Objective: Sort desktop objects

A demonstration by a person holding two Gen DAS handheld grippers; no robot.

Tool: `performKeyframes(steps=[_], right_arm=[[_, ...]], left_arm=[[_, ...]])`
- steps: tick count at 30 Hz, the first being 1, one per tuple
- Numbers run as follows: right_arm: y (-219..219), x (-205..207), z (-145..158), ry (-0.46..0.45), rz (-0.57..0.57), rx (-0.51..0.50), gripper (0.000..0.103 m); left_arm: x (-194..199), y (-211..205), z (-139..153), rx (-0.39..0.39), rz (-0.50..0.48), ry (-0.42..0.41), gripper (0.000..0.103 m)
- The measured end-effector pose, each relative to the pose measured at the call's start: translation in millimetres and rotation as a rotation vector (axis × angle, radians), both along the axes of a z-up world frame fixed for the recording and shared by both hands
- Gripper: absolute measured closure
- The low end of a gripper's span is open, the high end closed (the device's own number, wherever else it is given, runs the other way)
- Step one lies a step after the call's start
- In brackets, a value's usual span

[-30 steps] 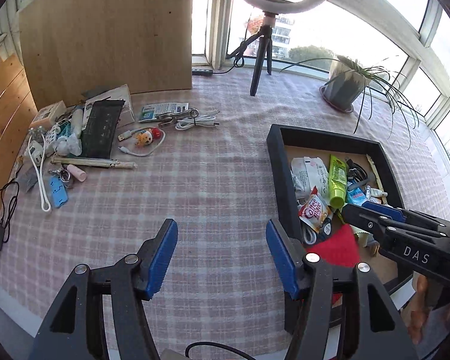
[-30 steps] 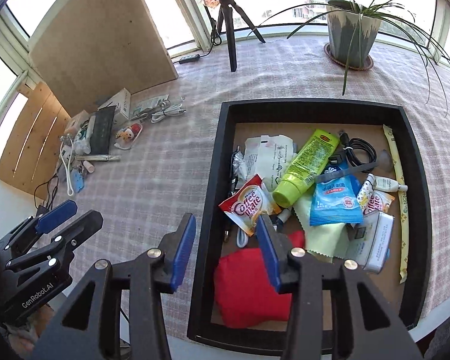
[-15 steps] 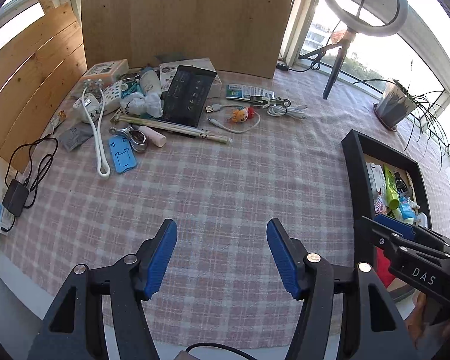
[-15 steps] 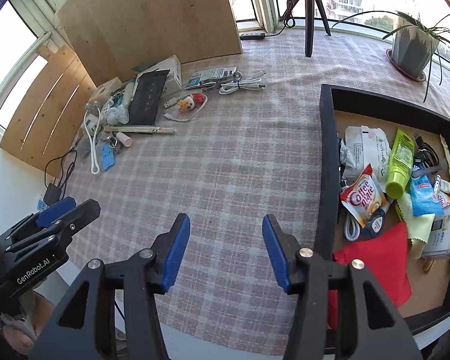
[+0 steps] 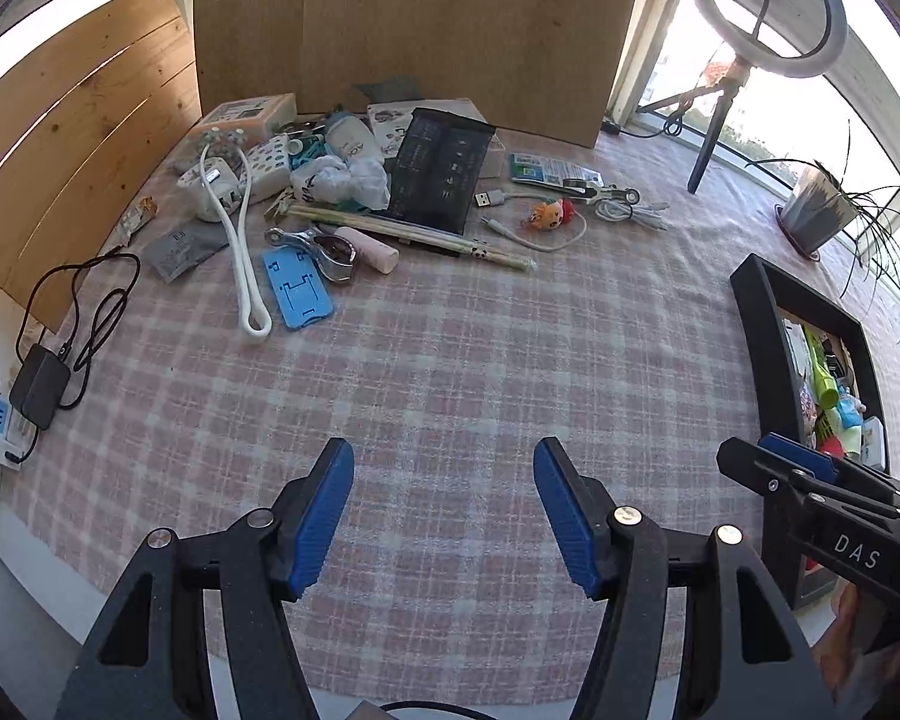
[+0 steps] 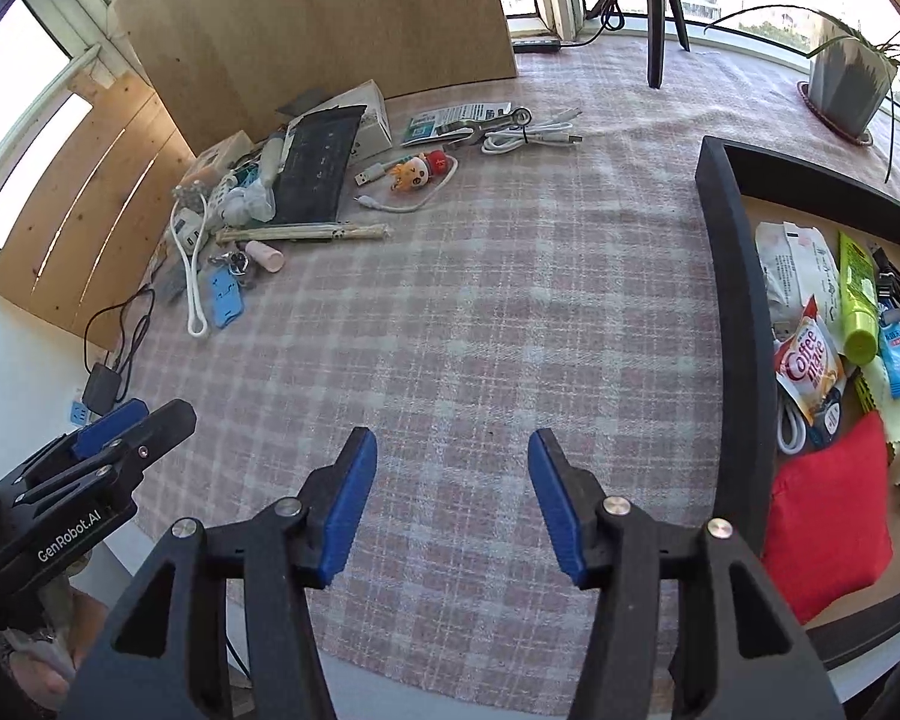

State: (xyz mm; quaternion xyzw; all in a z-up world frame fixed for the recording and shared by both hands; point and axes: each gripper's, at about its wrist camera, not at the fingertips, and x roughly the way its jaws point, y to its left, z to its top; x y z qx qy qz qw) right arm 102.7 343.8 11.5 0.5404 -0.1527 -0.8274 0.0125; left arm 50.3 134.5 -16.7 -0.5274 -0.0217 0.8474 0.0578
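- A pink plaid tablecloth (image 5: 450, 360) covers a table by sunlit windows, with a brown board (image 5: 420, 30) leaning behind.
- Left wrist view: the left gripper (image 5: 444, 510) tilts down over bare cloth, jaws spread wide, nothing between them. The unsorted pile lies far ahead by the board: one black pouch (image 5: 444, 180), one blue card holder (image 5: 297, 291), one pink tube (image 5: 369, 247), one white cord loop (image 5: 243, 258).
- Right wrist view: the right gripper (image 6: 450, 495) also points down, its jaws having just been opening, empty. The black tray (image 6: 744, 360) sits at right, holding one red cloth (image 6: 828, 516), one green tube (image 6: 858, 306), one Coffee-mate sachet (image 6: 807, 360).
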Motion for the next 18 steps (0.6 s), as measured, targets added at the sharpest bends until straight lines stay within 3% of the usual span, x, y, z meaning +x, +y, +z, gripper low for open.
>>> performKeyframes(steps=[9,18], right_arm=[[-9.3,-8.5,-12.6,-0.023,0.005,-0.005,0.051],[-12.9,-16.1,-16.5,-0.022,0.006,0.021,0.051]], left_arm=[[-13.9,-13.0,-24.4,0.027,0.035,-0.088,0.043],[-21.5,-18.9,-28.3,0.022,0.033,-0.079,0.043]])
